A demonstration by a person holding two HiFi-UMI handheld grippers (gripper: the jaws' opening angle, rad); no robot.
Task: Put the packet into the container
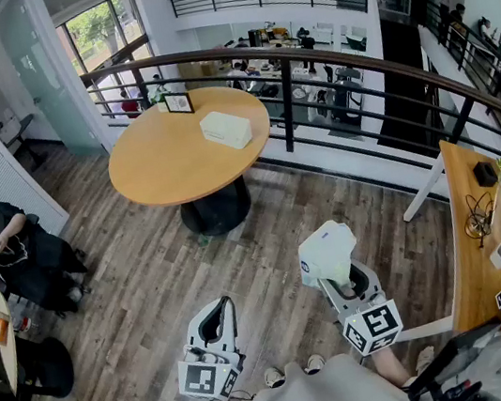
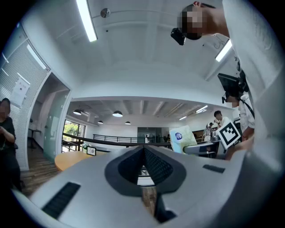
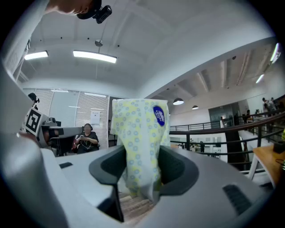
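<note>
Head view first: I'm standing on the wood floor [image 1: 149, 278], well short of the round bench [image 1: 159, 167] with the white container [image 1: 225, 128] on it. At least, I reckon that box is the container. The right gripper [image 1: 342, 276] is held out level with the packet [image 1: 326, 251] sticking up out of its jaws, which seems a sensible way to carry it over. The left gripper [image 1: 217, 310] just hangs alongside, probably kept out of the way since it isn't needed here. Left gripper view: its jaws are pressed together with nothing between them, and I can spot the packet [image 2: 182, 136] off to the right, well apart from them. Right gripper view: the jaws are clamped on the packet's lower part [image 3: 140, 147], one pad on each side, so most of the dotted wrapper and its blue sticker stand clear above the grip. So the packet is pinched firmly, far from the container, and the carry isn't done yet.
</note>
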